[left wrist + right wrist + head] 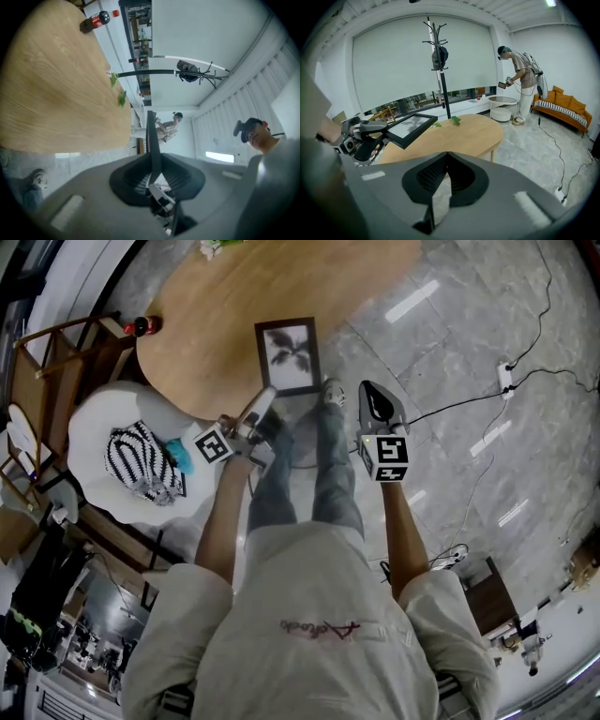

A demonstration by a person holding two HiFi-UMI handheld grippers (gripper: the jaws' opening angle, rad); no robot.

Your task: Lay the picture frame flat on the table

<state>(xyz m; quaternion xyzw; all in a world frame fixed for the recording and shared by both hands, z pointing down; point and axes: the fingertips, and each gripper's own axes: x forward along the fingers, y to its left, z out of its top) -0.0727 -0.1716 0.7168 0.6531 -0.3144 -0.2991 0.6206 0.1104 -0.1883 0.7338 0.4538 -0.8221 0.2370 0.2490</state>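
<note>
Clamping the picture frame (288,355) by its lower edge in the left gripper (268,397), upper centre, above the wooden table (206,324) rim, with the right gripper (369,387) closed, empty, centre right.

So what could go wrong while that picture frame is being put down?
The left gripper pinches the picture frame by one edge only, so it could twist or slip. The frame hangs near the wooden table's rim and might land overhanging, then fall. The right gripper is shut and apart, giving no support.
</note>
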